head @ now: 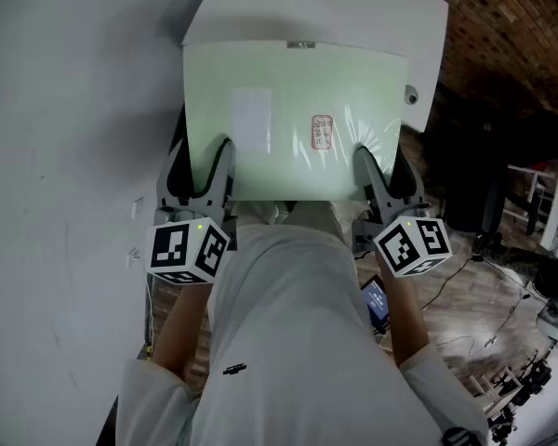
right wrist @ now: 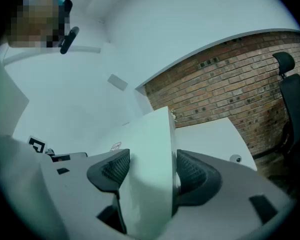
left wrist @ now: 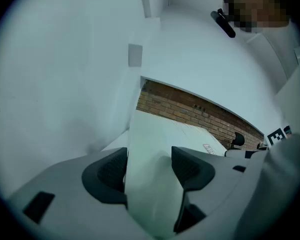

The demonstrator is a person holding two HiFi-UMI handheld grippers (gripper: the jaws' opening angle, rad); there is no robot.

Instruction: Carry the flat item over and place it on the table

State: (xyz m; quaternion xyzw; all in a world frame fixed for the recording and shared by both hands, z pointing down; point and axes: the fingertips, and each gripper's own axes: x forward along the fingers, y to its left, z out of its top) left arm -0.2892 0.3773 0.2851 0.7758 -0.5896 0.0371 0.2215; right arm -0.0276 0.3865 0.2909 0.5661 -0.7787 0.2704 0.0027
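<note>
- The flat item (head: pixel 298 119) is a pale green sheet with four sides. It lies almost flat, face up.
- Its long way runs from left to right across the person. Its short way points away from the person, toward the white table (head: pixel 353 17).
- The far part of the flat item is over the table. The near edge sticks out past the table, above the person's legs. I cannot tell if the far edge touches the table top.
- On its top face are a white patch (head: pixel 252 117) and a small red mark (head: pixel 322 132).
- The left gripper (head: pixel 197 165) pinches the near left corner, with a pad on each side of the sheet.
- The right gripper (head: pixel 383 165) pinches the near right corner the same way.
- A brick wall (head: pixel 502 26) stands behind the table.
</note>
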